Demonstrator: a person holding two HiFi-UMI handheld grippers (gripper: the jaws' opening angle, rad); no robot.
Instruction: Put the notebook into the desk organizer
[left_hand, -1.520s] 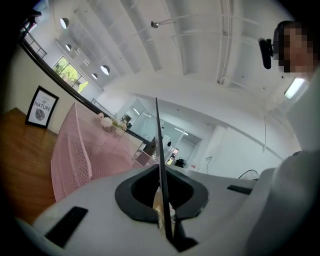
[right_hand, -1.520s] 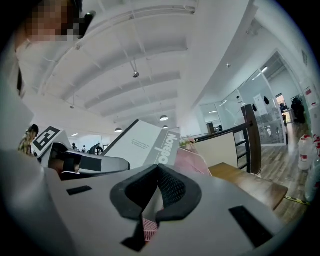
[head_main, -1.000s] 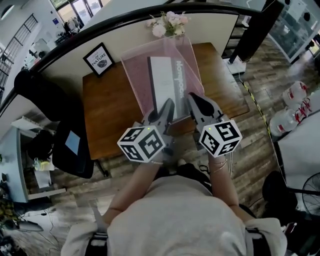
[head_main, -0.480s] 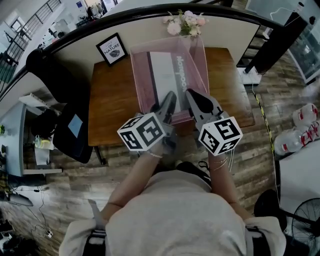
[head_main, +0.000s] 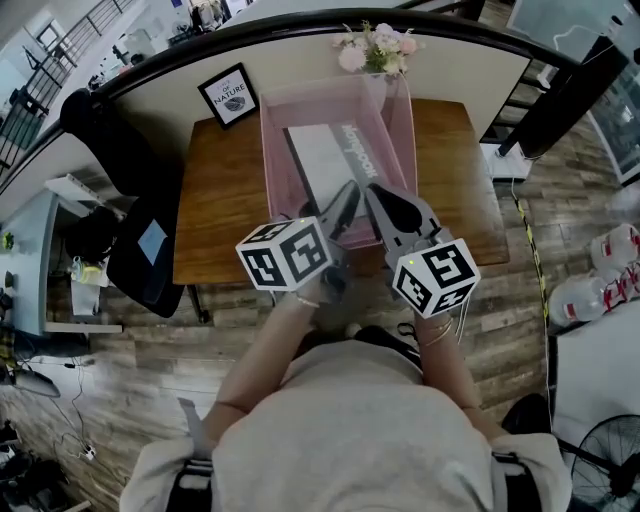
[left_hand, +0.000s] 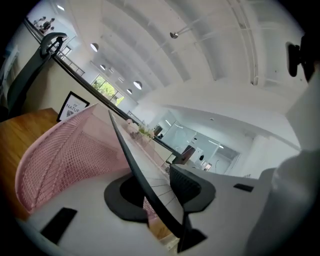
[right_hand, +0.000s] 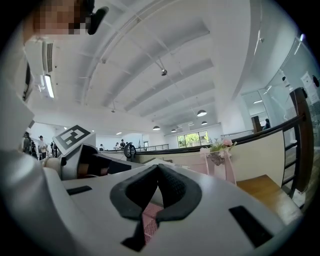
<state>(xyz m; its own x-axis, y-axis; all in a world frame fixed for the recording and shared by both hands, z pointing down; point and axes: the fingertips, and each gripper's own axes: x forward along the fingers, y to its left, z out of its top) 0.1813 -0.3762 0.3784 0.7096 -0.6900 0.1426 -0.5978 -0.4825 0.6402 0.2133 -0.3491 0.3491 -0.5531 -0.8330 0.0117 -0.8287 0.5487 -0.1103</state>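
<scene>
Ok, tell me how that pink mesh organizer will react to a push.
The pink mesh organizer is probably light, its walls being thin open mesh. On the smooth wooden desk it would likely slide rather than grip. The notebook in it may add a little steadying weight.

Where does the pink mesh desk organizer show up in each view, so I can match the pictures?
Head view: the pink mesh desk organizer is at top centre, on the wooden desk.
Left gripper view: its mesh wall fills the left side.
Right gripper view: pink strips show right of centre, below the flowers.
Shared landmark: the flowers just beyond the organizer, visible in all three views.
</scene>
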